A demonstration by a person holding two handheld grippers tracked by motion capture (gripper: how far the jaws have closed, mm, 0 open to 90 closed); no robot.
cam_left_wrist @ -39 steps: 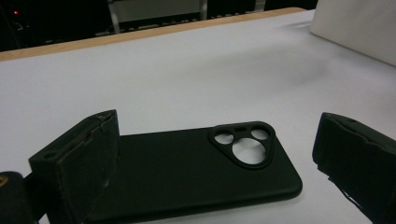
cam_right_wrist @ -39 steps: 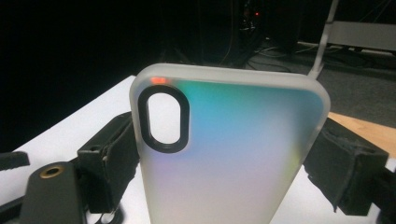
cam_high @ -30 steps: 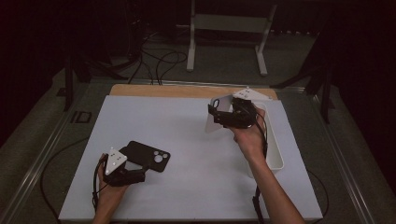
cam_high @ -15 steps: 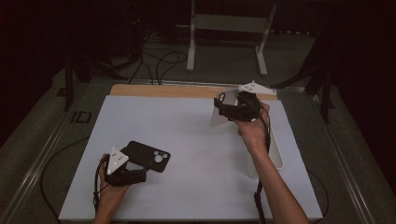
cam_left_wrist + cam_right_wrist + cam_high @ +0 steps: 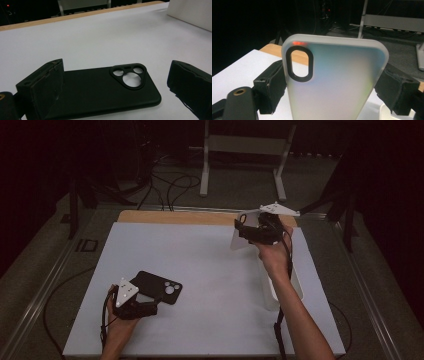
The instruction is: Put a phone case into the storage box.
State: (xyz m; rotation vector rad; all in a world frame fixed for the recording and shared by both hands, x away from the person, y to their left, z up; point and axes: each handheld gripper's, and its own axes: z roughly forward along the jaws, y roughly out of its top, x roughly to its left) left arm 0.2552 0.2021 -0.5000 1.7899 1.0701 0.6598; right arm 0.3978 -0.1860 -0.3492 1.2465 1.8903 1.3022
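Note:
A black phone case point(image 5: 159, 287) with a three-hole camera cutout lies flat at the front left of the white table point(image 5: 215, 265). My left gripper point(image 5: 146, 304) rests low beside it. In the left gripper view the case point(image 5: 100, 92) lies between the wide-apart jaws of that gripper point(image 5: 115, 82), which is open. At the back right, my right gripper point(image 5: 252, 234) hangs above the table, shut on a frosted white phone case point(image 5: 239, 240). In the right gripper view this case point(image 5: 337, 75) stands upright, pinched at both edges by the gripper point(image 5: 333, 86).
A white tray point(image 5: 296, 289) sits near the table's right edge, under my right forearm. A wooden strip point(image 5: 190, 217) runs along the far edge. Beyond it are a metal stand point(image 5: 245, 145) and floor cables point(image 5: 170, 185).
My right gripper has carried the frosted case a little up and toward the back right. The left gripper and the black case have stayed put.

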